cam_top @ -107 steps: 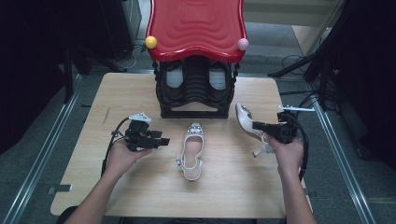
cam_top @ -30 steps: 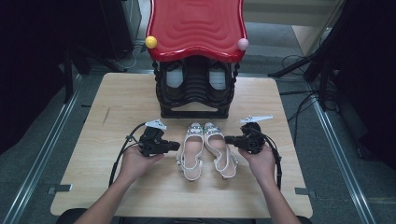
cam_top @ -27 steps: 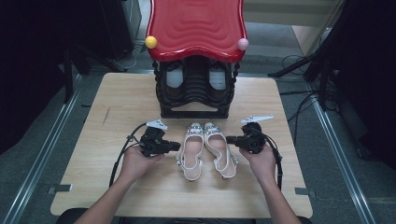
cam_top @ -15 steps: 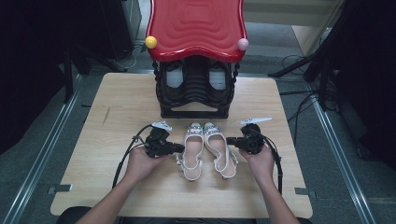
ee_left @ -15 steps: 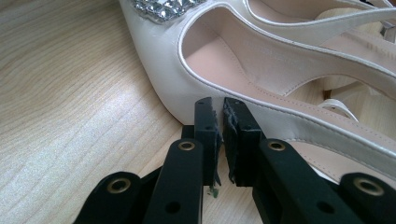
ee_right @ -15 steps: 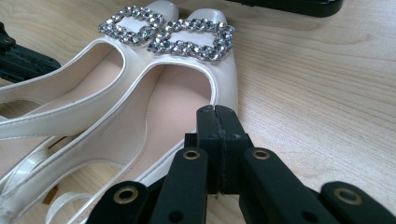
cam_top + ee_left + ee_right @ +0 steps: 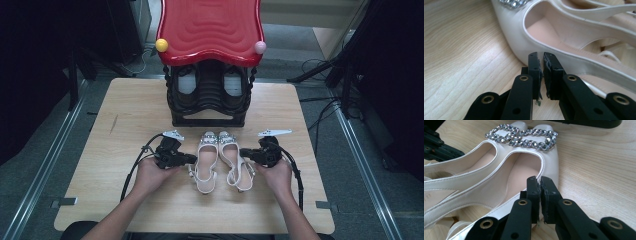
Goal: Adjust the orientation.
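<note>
Two white slingback shoes with rhinestone buckles lie side by side on the table, toes toward the rack: the left shoe [image 7: 205, 169] and the right shoe [image 7: 233, 161]. My left gripper [image 7: 191, 160] is shut, its tips against the left shoe's outer side [image 7: 574, 37], with nothing between the jaws [image 7: 539, 56]. My right gripper [image 7: 243, 153] is also shut, its tips [image 7: 536, 180] resting at the right shoe's outer rim [image 7: 524, 170]. The left shoe [image 7: 474, 157] lies just beyond, buckles touching.
A black shoe rack with a red wavy top [image 7: 210, 30] stands at the table's far middle, with a yellow ball [image 7: 161, 45] and a pink ball [image 7: 260, 47] on its corners. Bare wood table [image 7: 125, 115] stretches left and right. Cables trail from both grippers.
The right gripper brought the second shoe in from the right and it now lies beside the first. Both grippers moved inward; the left one closed up to its shoe's side.
</note>
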A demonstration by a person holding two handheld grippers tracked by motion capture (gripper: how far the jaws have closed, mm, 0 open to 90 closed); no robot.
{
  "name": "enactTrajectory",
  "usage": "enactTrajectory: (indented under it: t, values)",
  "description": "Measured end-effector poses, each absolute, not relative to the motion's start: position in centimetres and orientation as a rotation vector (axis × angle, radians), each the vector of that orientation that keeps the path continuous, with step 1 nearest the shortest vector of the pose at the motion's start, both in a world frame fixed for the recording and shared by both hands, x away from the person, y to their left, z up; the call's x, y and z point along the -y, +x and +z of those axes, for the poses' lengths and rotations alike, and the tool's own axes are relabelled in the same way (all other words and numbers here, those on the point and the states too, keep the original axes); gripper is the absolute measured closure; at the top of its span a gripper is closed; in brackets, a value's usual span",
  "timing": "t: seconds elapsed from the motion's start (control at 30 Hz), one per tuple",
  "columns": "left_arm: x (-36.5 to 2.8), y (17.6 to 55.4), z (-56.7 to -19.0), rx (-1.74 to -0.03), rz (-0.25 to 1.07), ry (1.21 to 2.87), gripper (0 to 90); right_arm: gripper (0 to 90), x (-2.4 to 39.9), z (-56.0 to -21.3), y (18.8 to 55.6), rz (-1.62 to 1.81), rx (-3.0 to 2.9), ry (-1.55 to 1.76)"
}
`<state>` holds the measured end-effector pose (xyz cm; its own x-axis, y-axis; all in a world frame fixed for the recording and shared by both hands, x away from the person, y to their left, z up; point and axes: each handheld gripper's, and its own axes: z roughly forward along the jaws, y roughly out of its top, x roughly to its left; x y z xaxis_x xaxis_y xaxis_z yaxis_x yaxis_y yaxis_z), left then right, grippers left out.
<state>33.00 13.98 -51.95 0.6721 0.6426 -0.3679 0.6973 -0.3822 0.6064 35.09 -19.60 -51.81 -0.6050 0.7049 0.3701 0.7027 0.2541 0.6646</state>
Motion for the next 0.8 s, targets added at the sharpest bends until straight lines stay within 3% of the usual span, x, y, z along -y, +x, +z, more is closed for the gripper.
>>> enactTrajectory:
  t: [0.27, 0.8]
  values:
    - [-13.5, 32.8, -52.2, -1.017, -0.087, 2.123, 88.8, 81.4, 19.6, -52.0, 35.1, 1.309, -2.473, 1.419]
    - [-12.2, 31.9, -52.3, -0.968, -0.152, 2.135, 89.0, 82.6, 19.6, -52.0, 35.2, 1.317, -2.477, 1.456]
